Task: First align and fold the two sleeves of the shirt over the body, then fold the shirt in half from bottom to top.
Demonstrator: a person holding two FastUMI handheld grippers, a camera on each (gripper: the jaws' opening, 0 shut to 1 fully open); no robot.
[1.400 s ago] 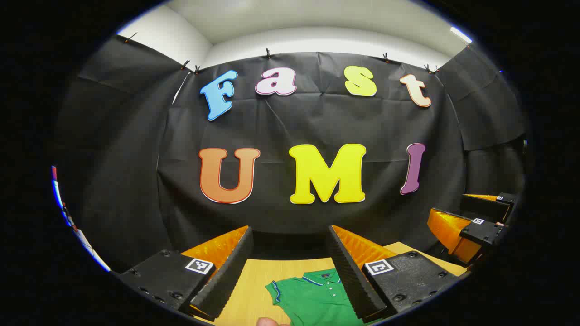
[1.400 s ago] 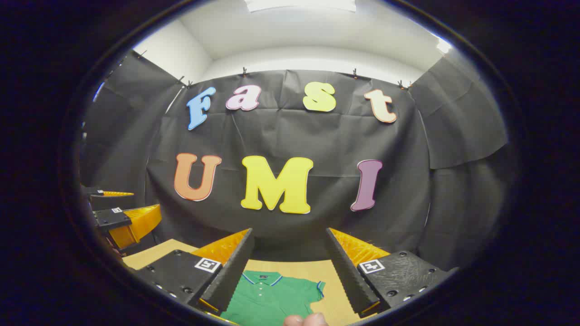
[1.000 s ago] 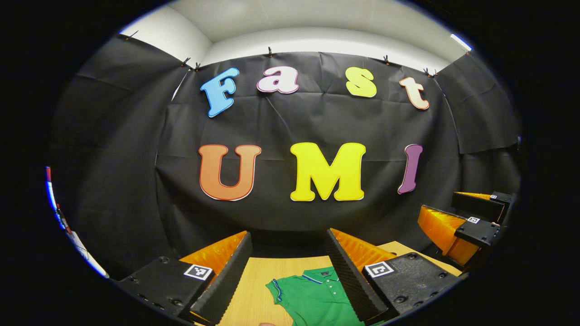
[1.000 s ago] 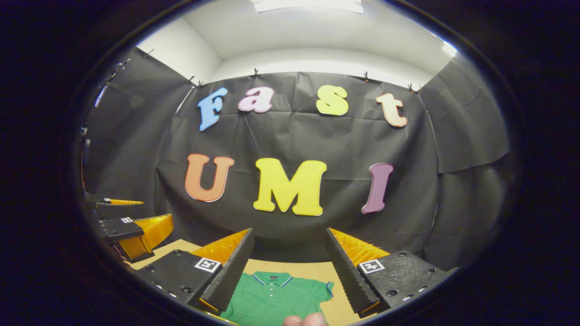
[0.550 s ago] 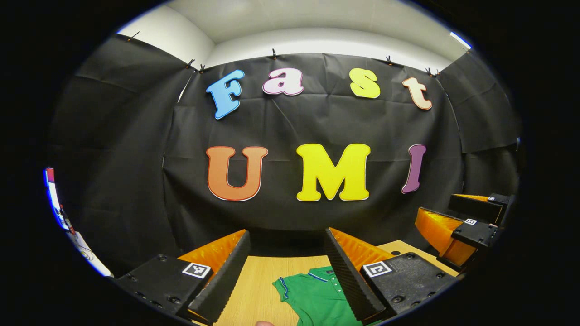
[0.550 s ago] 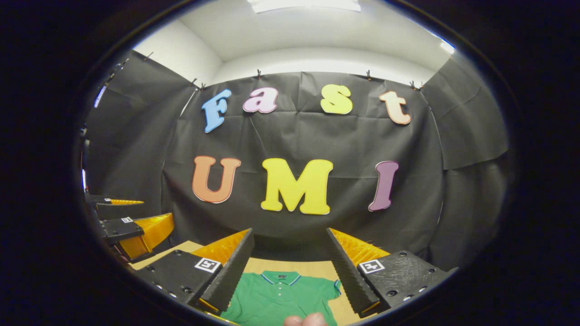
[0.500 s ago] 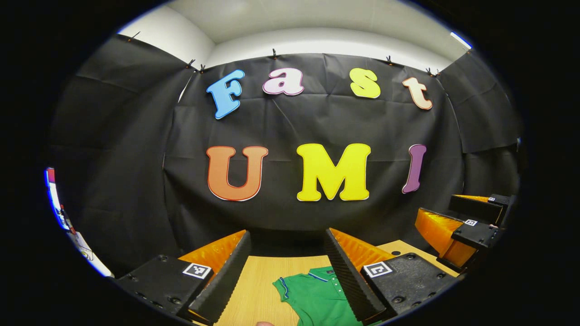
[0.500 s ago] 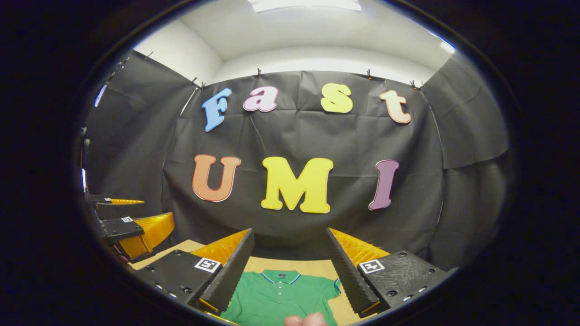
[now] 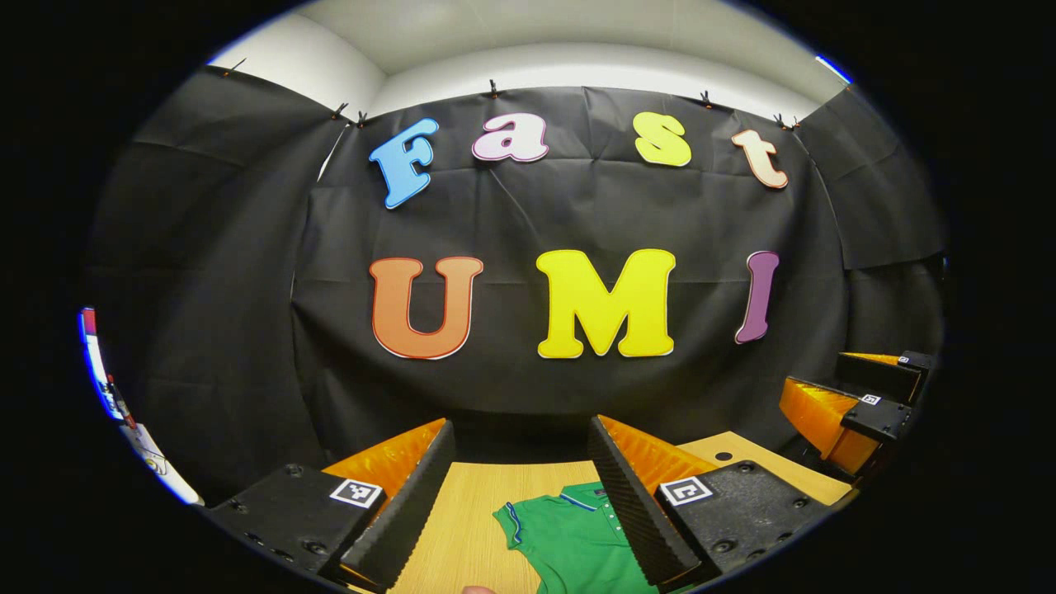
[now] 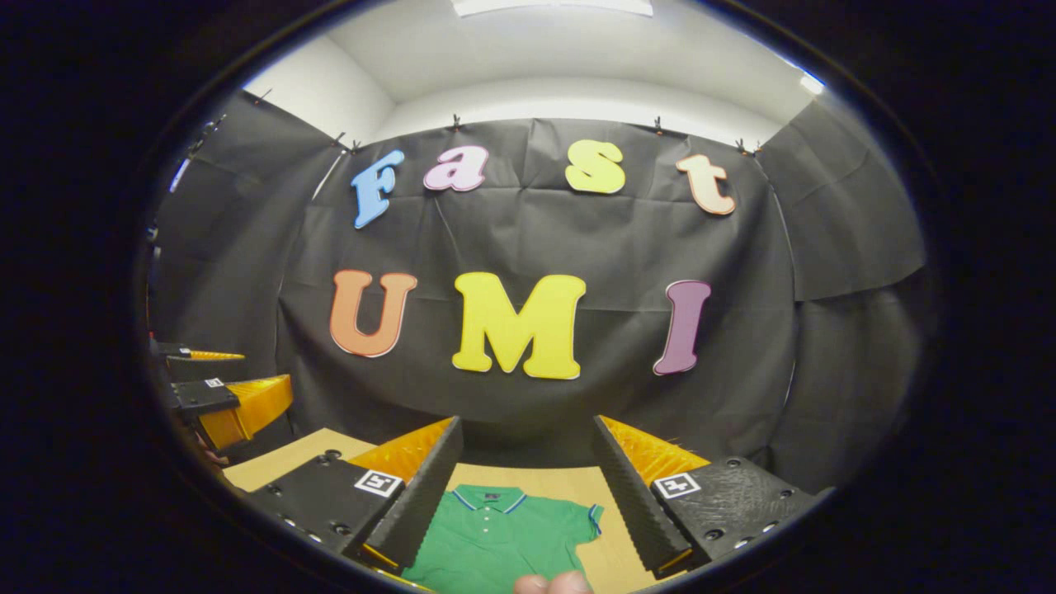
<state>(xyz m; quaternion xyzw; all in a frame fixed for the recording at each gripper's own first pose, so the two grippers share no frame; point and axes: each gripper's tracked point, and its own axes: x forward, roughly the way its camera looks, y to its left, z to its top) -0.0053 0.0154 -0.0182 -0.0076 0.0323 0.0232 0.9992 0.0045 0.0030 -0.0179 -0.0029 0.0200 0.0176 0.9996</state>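
Note:
A green polo shirt (image 9: 569, 540) with a blue-edged collar lies flat on the light wooden table (image 9: 470, 511), collar toward the back wall. In the right gripper view the shirt (image 10: 495, 536) shows its collar and one short sleeve (image 10: 582, 520) spread out. My left gripper (image 9: 520, 445) hangs open above the table, over the shirt's other sleeve (image 9: 511, 524). Above the shirt's upper part, my right gripper (image 10: 526, 441) is also open, nothing between its fingers. The right gripper (image 9: 858, 404) shows at the far right of the left gripper view, the left gripper (image 10: 219, 396) at the far left of the right gripper view.
The black cloth wall (image 9: 577, 214) stands just behind the table's far edge. A fingertip (image 10: 553, 583) of the holding hand pokes in at the bottom of the right gripper view. A small dark hole (image 9: 723, 455) marks the table near its back right.
Both views have tipped slightly downward and swayed a little sideways. The shirt has not moved and both grippers stay open.

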